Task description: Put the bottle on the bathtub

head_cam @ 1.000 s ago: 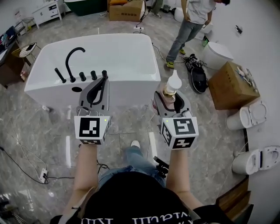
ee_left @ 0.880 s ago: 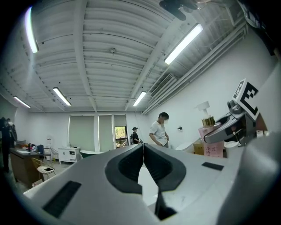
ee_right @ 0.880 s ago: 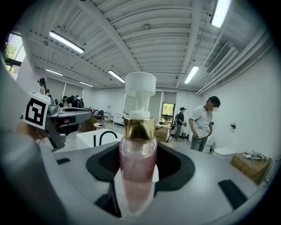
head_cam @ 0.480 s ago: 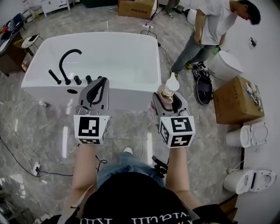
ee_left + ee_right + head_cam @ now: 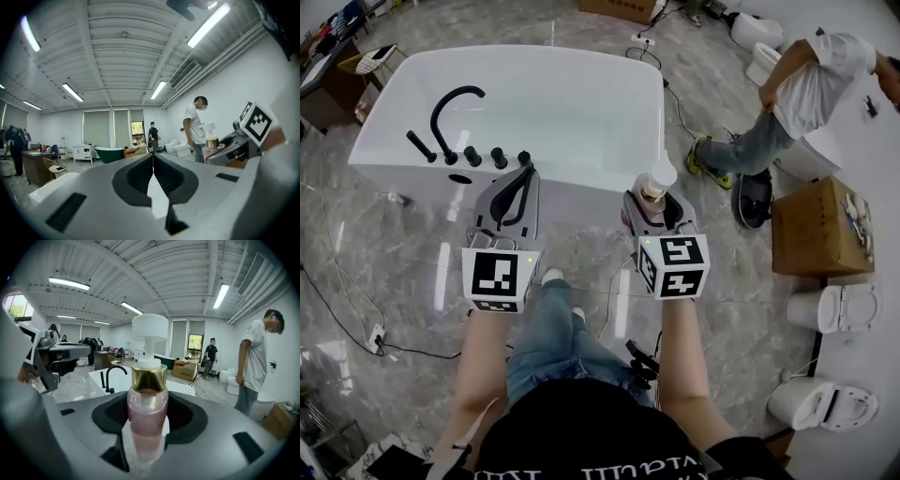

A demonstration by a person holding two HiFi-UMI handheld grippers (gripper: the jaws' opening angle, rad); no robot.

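Meanwhile, the left gripper (image 5: 524,172) hangs empty, jaws pressed together; the right gripper (image 5: 654,202) clamps the pink pump bottle (image 5: 656,181) low (top-heavy, likely) by the white bathtub's (image 5: 581,184) corner, where a rim-edge placement could topple it.

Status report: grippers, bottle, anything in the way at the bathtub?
Left gripper shut, empty. Right gripper shut on pump bottle, upright, not yet on the bathtub. Black faucet on the rim, off to the left.
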